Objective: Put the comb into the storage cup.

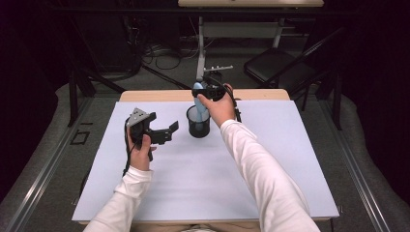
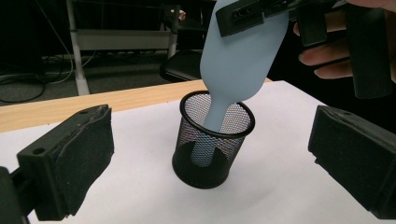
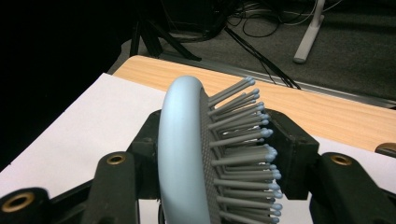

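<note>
A light blue hairbrush [image 1: 198, 98] stands tilted with its handle down inside a black mesh cup [image 1: 198, 123] at the back middle of the white mat. My right gripper [image 1: 207, 91] is above the cup, shut on the brush head. In the right gripper view the brush's curved back [image 3: 180, 154] lies against one jaw and its bristle tips reach the other. My left gripper [image 1: 162, 124] is held to the left of the cup, open and holding nothing. In the left gripper view the cup [image 2: 212, 149] and the brush [image 2: 238, 60] sit beyond its spread jaws.
The white mat [image 1: 203, 179] covers most of a wooden table [image 1: 261, 94]. Behind the table there are a black chair [image 1: 275, 67], a desk leg and cables on the floor. Dark frames stand at both sides.
</note>
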`<state>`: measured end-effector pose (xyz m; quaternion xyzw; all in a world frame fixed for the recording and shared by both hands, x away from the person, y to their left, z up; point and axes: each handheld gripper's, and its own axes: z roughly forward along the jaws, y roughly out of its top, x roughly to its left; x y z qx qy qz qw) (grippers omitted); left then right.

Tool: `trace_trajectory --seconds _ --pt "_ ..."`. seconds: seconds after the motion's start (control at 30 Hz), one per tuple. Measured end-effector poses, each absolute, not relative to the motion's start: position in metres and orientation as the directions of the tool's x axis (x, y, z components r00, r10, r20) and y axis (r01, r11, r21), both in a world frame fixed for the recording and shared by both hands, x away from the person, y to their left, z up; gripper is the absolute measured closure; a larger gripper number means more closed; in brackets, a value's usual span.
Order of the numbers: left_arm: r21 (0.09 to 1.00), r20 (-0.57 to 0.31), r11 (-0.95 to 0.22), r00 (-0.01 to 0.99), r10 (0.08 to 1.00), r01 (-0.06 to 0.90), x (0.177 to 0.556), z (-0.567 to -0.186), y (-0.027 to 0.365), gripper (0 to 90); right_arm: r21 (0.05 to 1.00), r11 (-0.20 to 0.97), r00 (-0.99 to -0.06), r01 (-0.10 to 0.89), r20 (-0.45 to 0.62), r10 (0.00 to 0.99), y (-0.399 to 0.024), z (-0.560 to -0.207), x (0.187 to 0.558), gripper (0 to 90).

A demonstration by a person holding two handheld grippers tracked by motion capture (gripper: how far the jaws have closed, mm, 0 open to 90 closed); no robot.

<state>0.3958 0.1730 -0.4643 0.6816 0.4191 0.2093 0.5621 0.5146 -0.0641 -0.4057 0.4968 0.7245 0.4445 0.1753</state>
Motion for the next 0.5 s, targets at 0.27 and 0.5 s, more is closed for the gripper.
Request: trace_trajectory --seconds 0.27,0.5 --pt "0.942 -0.188 -0.013 0.561 0.806 0.334 0.3958 -0.4642 0.1732 0.4 0.814 0.112 -0.445 0.57 0.191 0.875 -0.0619 -0.4059 0.5141 42.5" --pt "0.942 -0.186 -0.016 0.561 0.807 0.335 0.3958 -0.4643 0.173 0.4 0.808 0.118 -0.435 0.577 0.182 0.882 -0.0614 -0.4066 0.5147 33.1"
